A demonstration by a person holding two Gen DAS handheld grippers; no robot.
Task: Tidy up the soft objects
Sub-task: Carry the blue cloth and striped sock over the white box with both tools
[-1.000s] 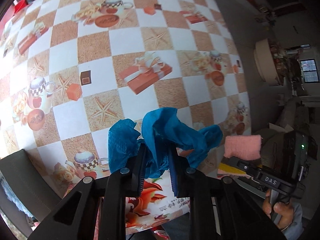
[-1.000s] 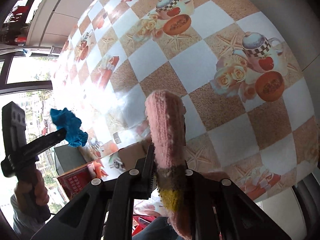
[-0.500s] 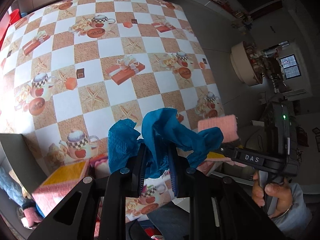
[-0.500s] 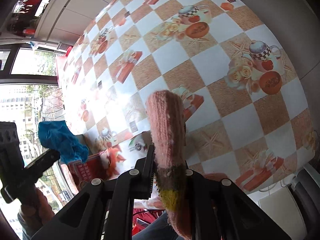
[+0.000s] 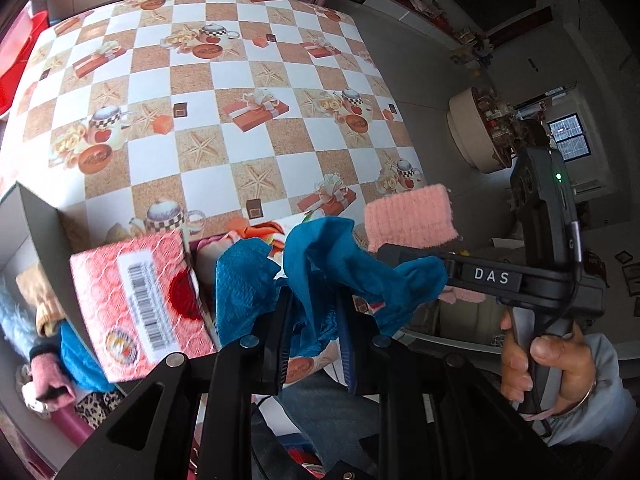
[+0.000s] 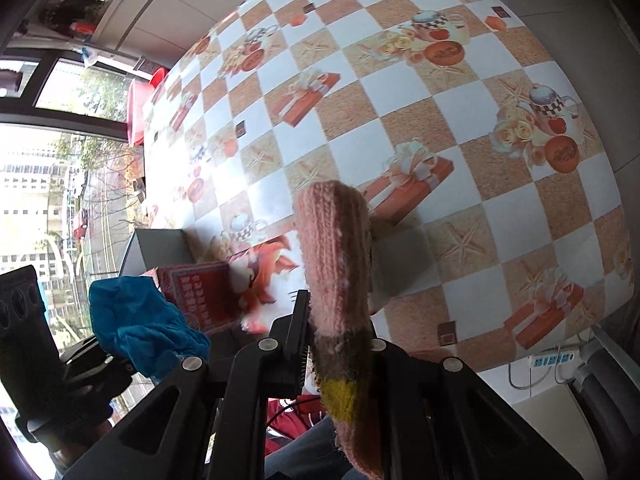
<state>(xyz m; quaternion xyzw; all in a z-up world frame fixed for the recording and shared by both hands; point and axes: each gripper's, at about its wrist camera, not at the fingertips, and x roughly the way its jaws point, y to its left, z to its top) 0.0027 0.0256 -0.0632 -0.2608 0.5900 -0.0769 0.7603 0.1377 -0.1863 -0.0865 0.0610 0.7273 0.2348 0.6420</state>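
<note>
My left gripper [image 5: 312, 316] is shut on a crumpled blue cloth [image 5: 320, 264], held in the air off the near edge of the checkered table [image 5: 224, 128]; the cloth also shows in the right wrist view [image 6: 136, 328]. My right gripper [image 6: 340, 320] is shut on a pink knitted sock [image 6: 336, 264] with brown and yellow bands, which stands up between the fingers. The sock's pink end shows in the left wrist view [image 5: 408, 216], just right of the blue cloth.
A grey storage box [image 5: 40, 216] at the table's near left corner holds several soft items [image 5: 44, 364]. A pink patterned packet [image 5: 140, 300] and a flower-printed bag [image 6: 264, 276] lie at the table's near edge. A power strip [image 6: 552, 360] hangs below the table.
Both grippers have pulled back and up from the table with their loads. More of the table, the grey box and the pink packet have come into view.
</note>
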